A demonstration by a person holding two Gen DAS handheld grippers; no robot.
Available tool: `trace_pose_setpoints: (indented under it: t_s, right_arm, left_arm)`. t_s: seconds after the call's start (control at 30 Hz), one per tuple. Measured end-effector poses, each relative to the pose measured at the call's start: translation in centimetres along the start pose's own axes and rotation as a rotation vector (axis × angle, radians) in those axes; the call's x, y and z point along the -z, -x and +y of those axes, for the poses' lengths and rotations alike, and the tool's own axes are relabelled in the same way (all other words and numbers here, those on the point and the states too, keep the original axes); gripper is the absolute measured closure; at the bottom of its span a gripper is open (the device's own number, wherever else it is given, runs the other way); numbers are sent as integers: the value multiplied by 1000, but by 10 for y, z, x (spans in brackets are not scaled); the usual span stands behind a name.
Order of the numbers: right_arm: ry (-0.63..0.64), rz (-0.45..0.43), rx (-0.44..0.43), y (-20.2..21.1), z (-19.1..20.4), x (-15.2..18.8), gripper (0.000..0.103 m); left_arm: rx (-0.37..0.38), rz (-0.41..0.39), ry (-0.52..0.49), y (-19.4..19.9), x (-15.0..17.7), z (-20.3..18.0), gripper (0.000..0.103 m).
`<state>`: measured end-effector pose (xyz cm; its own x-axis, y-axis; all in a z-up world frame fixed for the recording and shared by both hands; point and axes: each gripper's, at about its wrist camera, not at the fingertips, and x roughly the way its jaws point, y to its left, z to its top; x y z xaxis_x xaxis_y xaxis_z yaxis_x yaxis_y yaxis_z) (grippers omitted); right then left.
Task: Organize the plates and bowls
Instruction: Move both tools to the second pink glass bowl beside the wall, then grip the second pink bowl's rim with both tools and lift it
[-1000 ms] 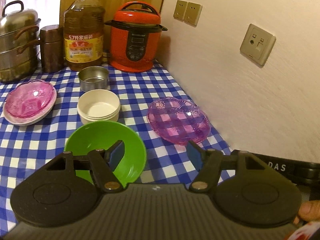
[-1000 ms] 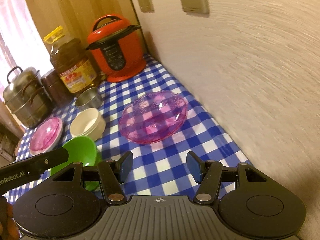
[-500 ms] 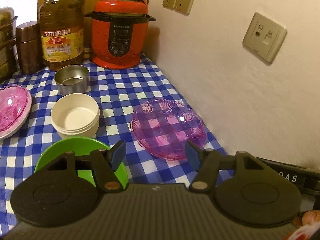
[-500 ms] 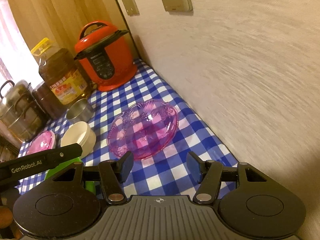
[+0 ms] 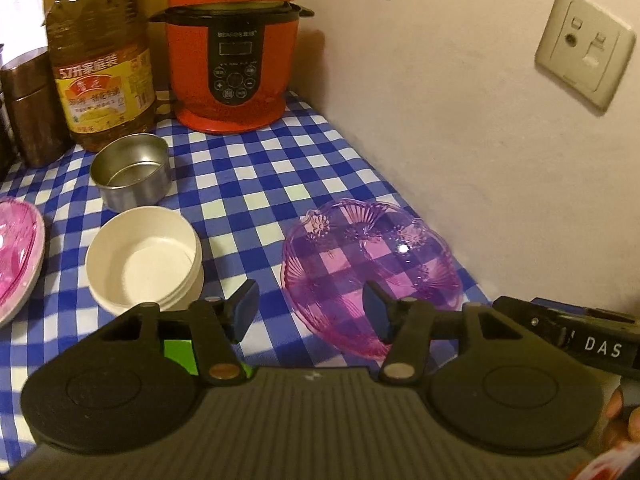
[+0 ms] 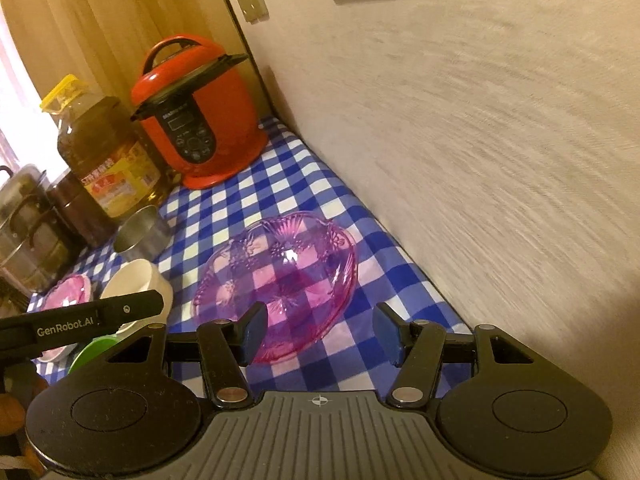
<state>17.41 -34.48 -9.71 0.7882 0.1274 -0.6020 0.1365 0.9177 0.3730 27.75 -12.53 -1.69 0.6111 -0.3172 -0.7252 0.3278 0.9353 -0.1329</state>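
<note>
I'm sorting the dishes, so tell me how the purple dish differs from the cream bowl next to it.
The purple dish is see-through, letting the checked cloth show; the cream bowl is opaque. The purple dish is wide and shallow with a scalloped, patterned rim; the cream bowl is narrower and deeper, with plain straight walls. Both stand upright and empty on the cloth, apart from each other.

A clear purple plastic dish (image 5: 372,264) with a moulded flower and fan pattern and a scalloped rim sits upright on the checked worktop (image 5: 256,184), close to the wall. To its left stands a cream bowl (image 5: 144,260), empty and upright. Beyond that is a small steel bowl (image 5: 132,172), also empty. A pink dish on a pale plate (image 5: 20,256) lies at the far left. A green bowl (image 6: 94,350) shows only partly.
</note>
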Motion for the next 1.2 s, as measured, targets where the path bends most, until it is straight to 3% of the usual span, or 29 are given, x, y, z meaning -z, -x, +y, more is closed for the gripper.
trace_pose_setpoints:
  t_s: [0.23,0.6,0.97,1.2]
  right_arm:
    - [3,2,8,-31,-4,-2,46]
    - [3,34,27,-68,-18,-4,64]
    - [-4,52,15,-84,-26,-3,80]
    - [-29,63,6,-89,-28,-1,90]
  left_arm:
    - [8,56,-34,-37,-5,2,58]
    - [-16,152,-84,-79,-4,7,69]
    - [-9,199,-97,-96,-4,7,85]
    - [-13,206,-100,-100,-9,6,86]
